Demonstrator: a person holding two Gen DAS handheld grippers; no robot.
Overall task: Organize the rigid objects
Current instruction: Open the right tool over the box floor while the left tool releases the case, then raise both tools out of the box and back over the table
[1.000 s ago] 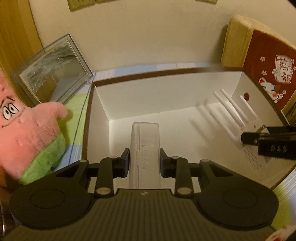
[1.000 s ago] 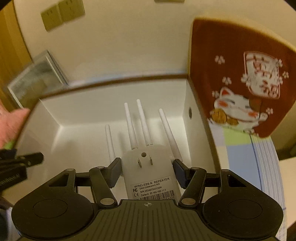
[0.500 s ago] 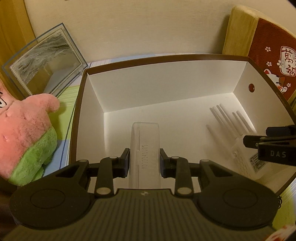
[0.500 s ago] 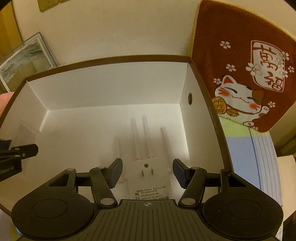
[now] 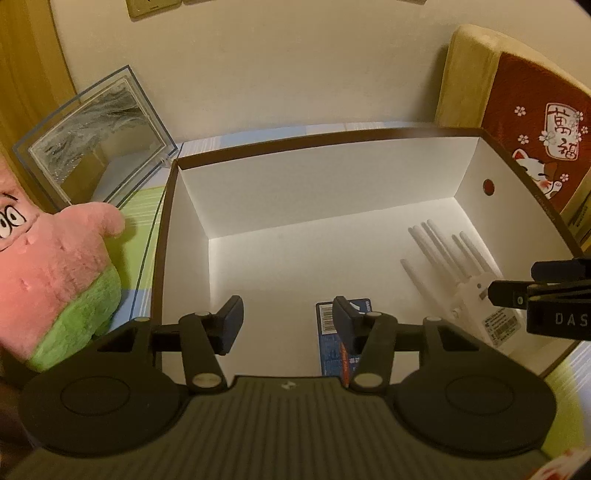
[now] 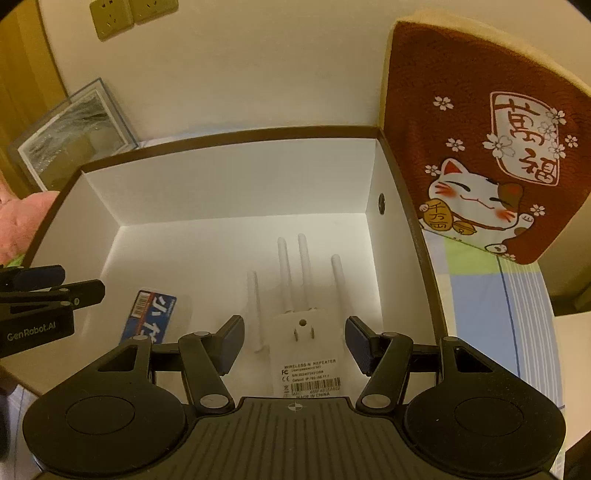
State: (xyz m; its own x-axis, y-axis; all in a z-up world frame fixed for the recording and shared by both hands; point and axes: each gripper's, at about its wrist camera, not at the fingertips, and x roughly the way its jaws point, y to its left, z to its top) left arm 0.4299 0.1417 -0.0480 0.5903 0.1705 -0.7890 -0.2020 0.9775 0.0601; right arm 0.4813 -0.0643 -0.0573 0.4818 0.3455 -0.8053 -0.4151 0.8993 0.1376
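Note:
A white-lined cardboard box (image 5: pixel 295 147) (image 6: pixel 229 142) with a brown rim holds two items. A flat case with a blue barcode label (image 5: pixel 334 332) (image 6: pixel 149 317) lies on the box floor, partly behind the right finger of my left gripper (image 5: pixel 288 317) (image 6: pixel 74 291). That gripper's jaws are opening and nothing is between them. A white wireless repeater (image 5: pixel 472 291) (image 6: pixel 306 354) with several antennas lies flat at the box's right side. My right gripper (image 6: pixel 295 336) (image 5: pixel 517 291) hovers over it, open, with its pads clear of the repeater.
A pink and green plush star (image 5: pixel 48 273) sits left of the box. A framed picture (image 5: pixel 96 136) leans on the wall behind it. A red lucky-cat cushion (image 6: pixel 491 155) stands right of the box. Wall sockets (image 6: pixel 129 14) are above.
My left gripper's jaws have spread and let go of the clear case, which now lies on the box floor with its blue label up. The repeater looks farther below the right gripper than before.

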